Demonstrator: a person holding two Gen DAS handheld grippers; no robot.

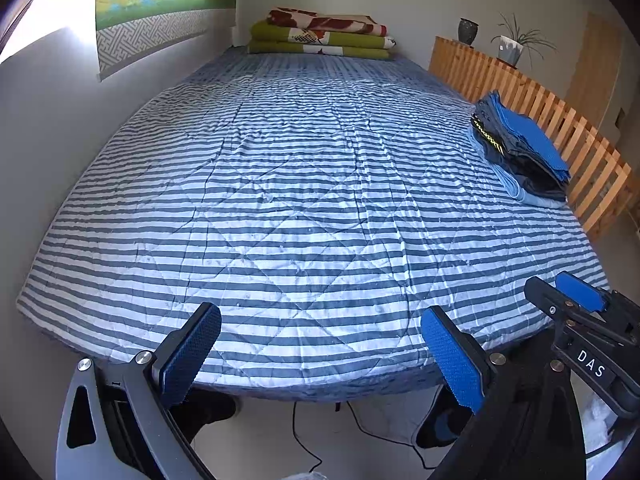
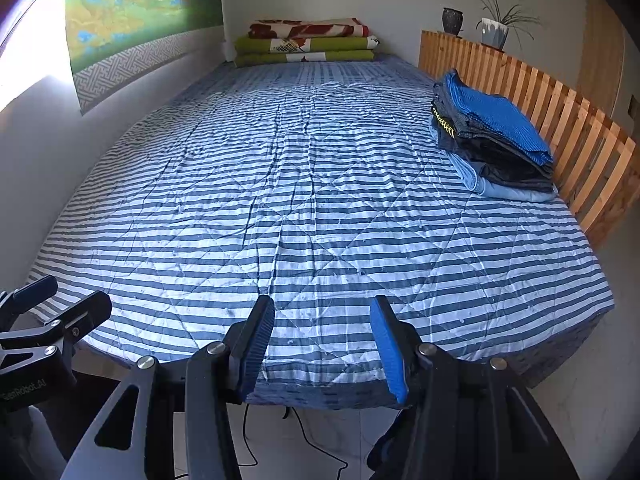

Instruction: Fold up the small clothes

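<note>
1. Bedding fills most of both views: a quilted blue-and-white striped bedspread (image 1: pixel 304 200) lies smooth over the bed, crossed by diamond stitching, with no garment spread on its middle.
2. Clothes for the task sit as a folded stack of small clothes (image 1: pixel 520 148) at the right edge of the bedspread, in the right middle of the left wrist view and the upper right of the right wrist view. A bright blue knitted piece is on top, dark grey and black pieces lie under it, and a pale blue one is at the bottom.
3. The stack lies just beside the slatted light wooden rail (image 1: pixel 560 128) that runs along the right side of the bed.
4. The left tongs (image 1: pixel 320 360) fill the bottom of the left wrist view, above the near edge of the bed. Their blue-padded fingers (image 1: pixel 454 356) stand wide apart, released, with only the bedspread showing between them.
5. The right tongs (image 2: pixel 324 350) sit at the bottom centre of the right wrist view, also at the near edge. Their jaws stand partly apart and grasp nothing.
6. Each tool shows in the other's view: the right one at the lower right of the left wrist view, the left one at the lower left of the right wrist view.
7. Both tongs are well apart from the stack.
8. At the top centre, folded green and red-patterned blankets (image 1: pixel 320 36) lie at the far end of the bed.
</note>
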